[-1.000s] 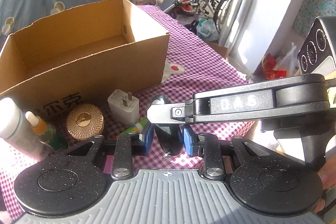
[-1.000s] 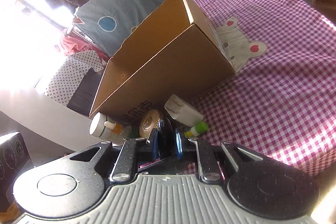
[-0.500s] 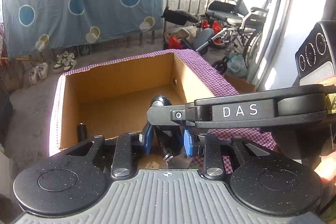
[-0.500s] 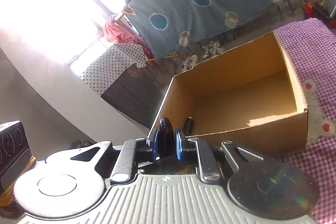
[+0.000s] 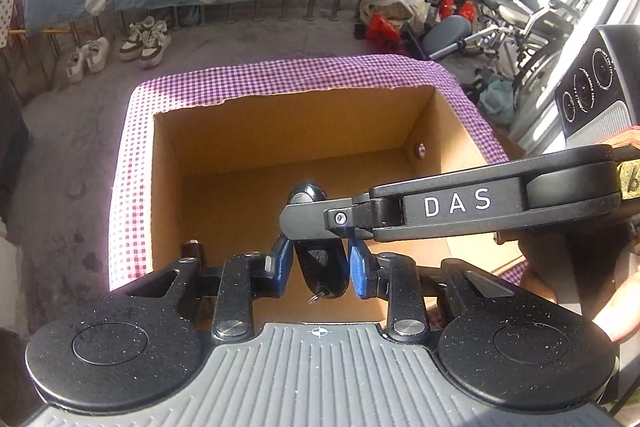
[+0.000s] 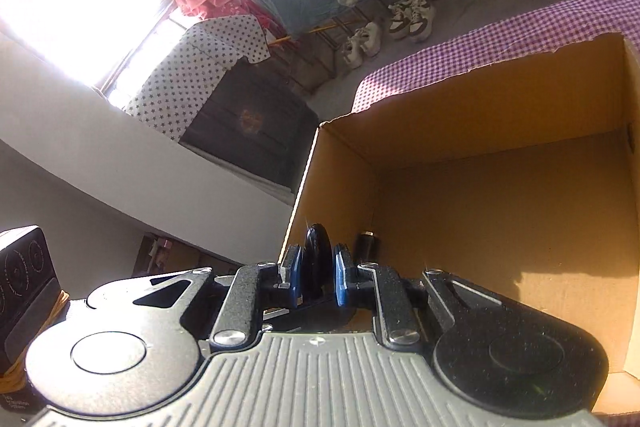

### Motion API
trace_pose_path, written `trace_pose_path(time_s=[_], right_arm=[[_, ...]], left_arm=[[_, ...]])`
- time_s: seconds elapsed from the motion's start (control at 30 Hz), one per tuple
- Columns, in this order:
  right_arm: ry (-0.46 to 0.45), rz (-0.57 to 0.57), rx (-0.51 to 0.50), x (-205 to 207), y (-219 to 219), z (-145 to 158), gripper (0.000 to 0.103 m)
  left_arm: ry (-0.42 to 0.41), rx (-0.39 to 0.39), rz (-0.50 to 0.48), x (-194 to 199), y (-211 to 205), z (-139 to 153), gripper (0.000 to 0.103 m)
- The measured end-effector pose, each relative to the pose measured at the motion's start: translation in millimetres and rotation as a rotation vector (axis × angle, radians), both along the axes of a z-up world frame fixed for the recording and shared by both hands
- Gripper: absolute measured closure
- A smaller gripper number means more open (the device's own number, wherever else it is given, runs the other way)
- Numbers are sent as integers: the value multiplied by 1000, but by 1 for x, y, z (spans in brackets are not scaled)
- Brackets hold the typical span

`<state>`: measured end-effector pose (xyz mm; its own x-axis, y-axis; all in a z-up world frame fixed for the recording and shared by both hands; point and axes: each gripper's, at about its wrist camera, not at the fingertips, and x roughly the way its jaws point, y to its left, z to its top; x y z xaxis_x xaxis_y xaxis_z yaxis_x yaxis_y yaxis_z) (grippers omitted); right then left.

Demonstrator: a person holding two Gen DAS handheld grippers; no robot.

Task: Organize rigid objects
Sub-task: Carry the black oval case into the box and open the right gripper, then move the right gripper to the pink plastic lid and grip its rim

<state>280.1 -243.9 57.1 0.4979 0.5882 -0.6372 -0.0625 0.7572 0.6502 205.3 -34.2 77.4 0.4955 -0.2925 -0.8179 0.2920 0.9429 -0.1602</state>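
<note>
A black oval key fob (image 5: 320, 259) with a small ring at its near end sits between the blue pads of my left gripper (image 5: 320, 261), over the open cardboard box (image 5: 280, 123). My right gripper (image 6: 316, 275) reaches in from the right in the left wrist view, and its pads are shut on the same fob (image 6: 317, 259) edge-on. Whether the left pads touch the fob is unclear. A small dark cylinder (image 6: 366, 247) stands in the box's near left corner.
The box (image 6: 480, 131) sits on a purple checked tablecloth (image 5: 280, 75). A black speaker-like device (image 5: 600, 87) stands at the right. Beyond the table are shoes on the floor, a blue hanging sheet and wheelchairs.
Both grippers have lifted the fob from the table in front of the box to above the box's inside. The bottles, jar and charger have dropped out of view.
</note>
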Motion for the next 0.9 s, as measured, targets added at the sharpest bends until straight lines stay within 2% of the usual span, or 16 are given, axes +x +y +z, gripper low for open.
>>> trace_pose_path(time_s=[0.2,0.4,0.5,0.73,0.9], right_arm=[[136,3,40,56,-5,-39,85],[212,5,59,98,-1,-75,85],[239,-2,59,111,3,-90,85],[278,2,33,129,8,-115,85],[269,-7,14,128,7,-109,82]], left_arm=[[112,33,37,46,6,-26,74],[154,115,77,68,9,-46,74],[172,131,94,75,10,-52,73],[135,170,80,75,3,-49,72],[106,182,62,68,-5,-40,71]])
